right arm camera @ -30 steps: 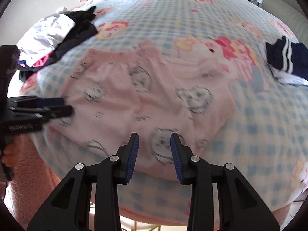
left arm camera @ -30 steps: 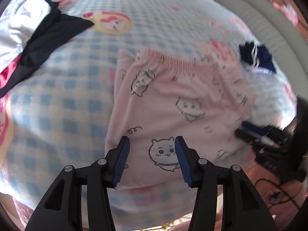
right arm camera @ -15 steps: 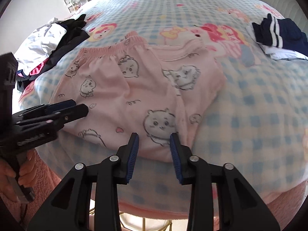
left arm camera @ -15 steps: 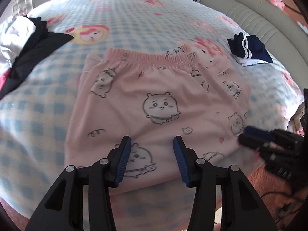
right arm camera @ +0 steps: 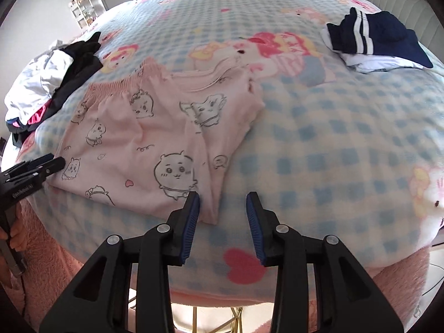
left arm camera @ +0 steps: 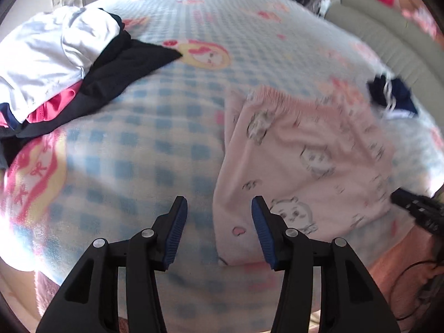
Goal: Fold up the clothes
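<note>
Pink cartoon-print shorts (left arm camera: 299,166) (right arm camera: 155,138) lie folded flat near the front edge of the blue-checked blanket (left arm camera: 138,144) (right arm camera: 333,144). My left gripper (left arm camera: 219,216) is open and holds nothing; it straddles the shorts' near left edge from slightly above. My right gripper (right arm camera: 222,208) is open too, hovering at the shorts' near right corner. In the right wrist view the left gripper (right arm camera: 30,172) shows at the left edge, held in a hand. The right gripper's tip (left arm camera: 410,202) shows at the right edge of the left wrist view.
A pile of white, black and pink clothes (left arm camera: 63,69) (right arm camera: 52,83) sits at the left of the bed. A folded navy garment with white stripes (right arm camera: 374,38) (left arm camera: 391,97) lies at the far right. A padded headboard (left arm camera: 388,41) runs behind. The blanket's front edge drops off just below both grippers.
Both grippers have spread apart: the left swung left to the shorts' left edge, the right swung right to their right corner. The shorts have not moved.
</note>
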Demonstrator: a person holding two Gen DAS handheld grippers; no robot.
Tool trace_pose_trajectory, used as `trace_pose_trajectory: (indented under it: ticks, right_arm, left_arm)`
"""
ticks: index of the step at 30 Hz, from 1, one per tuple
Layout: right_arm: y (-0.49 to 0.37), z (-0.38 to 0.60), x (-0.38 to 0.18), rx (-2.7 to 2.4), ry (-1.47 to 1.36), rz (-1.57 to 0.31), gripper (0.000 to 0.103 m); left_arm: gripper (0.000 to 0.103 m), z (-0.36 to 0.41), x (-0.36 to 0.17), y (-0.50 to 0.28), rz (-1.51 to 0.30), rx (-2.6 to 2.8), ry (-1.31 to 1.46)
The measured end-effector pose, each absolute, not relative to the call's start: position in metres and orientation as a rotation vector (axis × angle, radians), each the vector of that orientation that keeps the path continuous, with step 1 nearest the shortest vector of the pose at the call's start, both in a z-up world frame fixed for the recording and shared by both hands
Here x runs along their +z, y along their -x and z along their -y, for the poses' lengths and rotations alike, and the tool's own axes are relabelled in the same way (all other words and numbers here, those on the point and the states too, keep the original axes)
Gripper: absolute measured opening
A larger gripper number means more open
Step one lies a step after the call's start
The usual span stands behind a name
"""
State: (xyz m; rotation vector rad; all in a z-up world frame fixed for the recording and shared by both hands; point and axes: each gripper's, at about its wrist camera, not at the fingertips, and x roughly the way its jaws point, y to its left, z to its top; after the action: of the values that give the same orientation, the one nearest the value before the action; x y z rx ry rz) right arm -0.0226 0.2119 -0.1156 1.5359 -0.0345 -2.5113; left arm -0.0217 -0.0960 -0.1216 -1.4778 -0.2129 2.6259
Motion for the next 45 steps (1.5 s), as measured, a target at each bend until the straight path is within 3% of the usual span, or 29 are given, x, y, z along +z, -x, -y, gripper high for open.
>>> trace_pose_trajectory:
  ticks: [5,9,16,20,23,26,33,34,35,36,38,39,41,42,45]
  right_arm:
    - [0.039,-0.200,-0.091,-2.464,-1.441,0.047,0.039]
    - [0.060,-0.173,-0.086,-2.416,-1.398,0.104,0.039]
    - [0.079,-0.139,-0.126,-2.462,-1.479,-0.152,0.036]
    - [0.077,-0.173,-0.130,-2.548,-1.500,-0.104,0.024]
    - [0.075,-0.182,-0.116,-2.567,-1.474,-0.107,0.028]
    - [0.082,-0.174,-0.104,-2.484,-1.412,-0.061,0.040]
    - [0.101,-0.142,-0.128,-2.413,-1.475,-0.211,0.038]
    - [0.104,-0.145,-0.132,-2.445,-1.494,-0.216,0.038]
    - [0.106,-0.148,-0.136,-2.477,-1.513,-0.222,0.034]
    - [0.107,-0.153,-0.133,-2.505,-1.518,-0.186,0.021]
    - [0.106,-0.167,-0.122,-2.554,-1.512,-0.068,0.028]
    - [0.103,-0.171,-0.115,-2.565,-1.493,-0.037,0.031]
    - [0.092,-0.170,-0.107,-2.534,-1.444,-0.030,0.036]
    - [0.086,-0.167,-0.107,-2.508,-1.431,-0.039,0.042]
    - [0.073,-0.159,-0.111,-2.454,-1.421,-0.078,0.043]
  left_arm:
    - [0.050,0.080,-0.107,0.039,0.273,2.575,1.343]
    - [0.050,0.046,-0.113,0.063,0.221,2.502,1.314]
    - [0.053,0.014,-0.142,0.080,-0.099,2.567,1.449]
    - [0.051,0.028,-0.127,0.078,0.017,2.575,1.381]
    - [0.051,0.038,-0.117,0.077,0.105,2.578,1.328]
    - [0.051,0.049,-0.106,0.076,0.191,2.577,1.274]
    - [0.052,0.059,-0.136,0.091,-0.102,2.646,1.483]
    - [0.052,0.069,-0.134,0.092,-0.069,2.667,1.520]
    - [0.052,0.080,-0.126,0.089,0.056,2.666,1.510]
    - [0.051,0.090,-0.116,0.081,0.195,2.690,1.471]
    - [0.051,0.087,-0.102,0.066,0.254,2.700,1.396]
    - [0.051,0.075,-0.100,0.060,0.191,2.679,1.372]
    - [0.051,0.053,-0.099,0.050,0.069,2.649,1.334]
    - [0.051,0.047,-0.105,0.049,0.055,2.627,1.342]
    - [0.051,0.039,-0.123,0.053,0.083,2.581,1.411]
